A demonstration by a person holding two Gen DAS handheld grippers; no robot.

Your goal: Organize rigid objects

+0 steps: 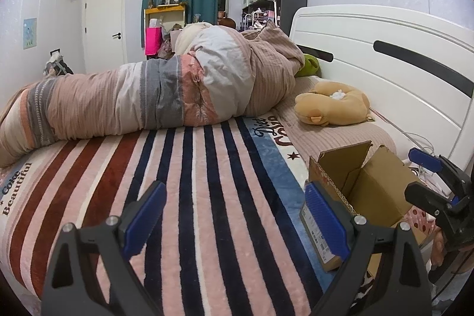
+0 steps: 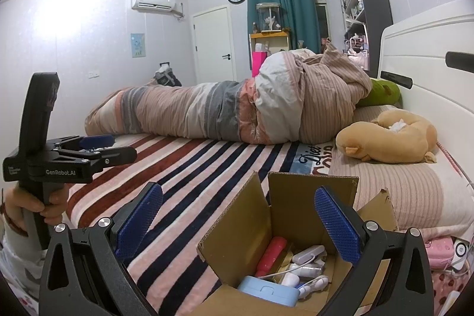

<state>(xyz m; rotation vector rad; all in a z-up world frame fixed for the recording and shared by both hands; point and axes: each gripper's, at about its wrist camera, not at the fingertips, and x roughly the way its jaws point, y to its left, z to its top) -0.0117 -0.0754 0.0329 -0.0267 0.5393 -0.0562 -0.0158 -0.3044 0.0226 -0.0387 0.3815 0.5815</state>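
Observation:
An open cardboard box point(image 2: 296, 206) sits on the striped blanket point(image 2: 189, 168) at the bed's near right. Inside lie a red tube point(image 2: 271, 256), a light blue case point(image 2: 268, 290) and several small white gadgets point(image 2: 308, 253). My right gripper point(image 2: 238, 222) hovers open above the box mouth with nothing between its pads. My left gripper point(image 1: 234, 218) is open and empty over the bare blanket, left of the box point(image 1: 376, 185). In the right wrist view the left gripper point(image 2: 124, 147) shows at far left, held by a hand point(image 2: 29, 206). The right gripper point(image 1: 410, 173) appears beyond the box.
A rolled quilt point(image 1: 166, 96) lies across the far half of the bed. A tan plush toy point(image 1: 334, 105) and a green cushion point(image 1: 309, 65) rest by the white headboard point(image 1: 385, 64). Pink gadgets and cables point(image 2: 441, 250) crowd the right bedside.

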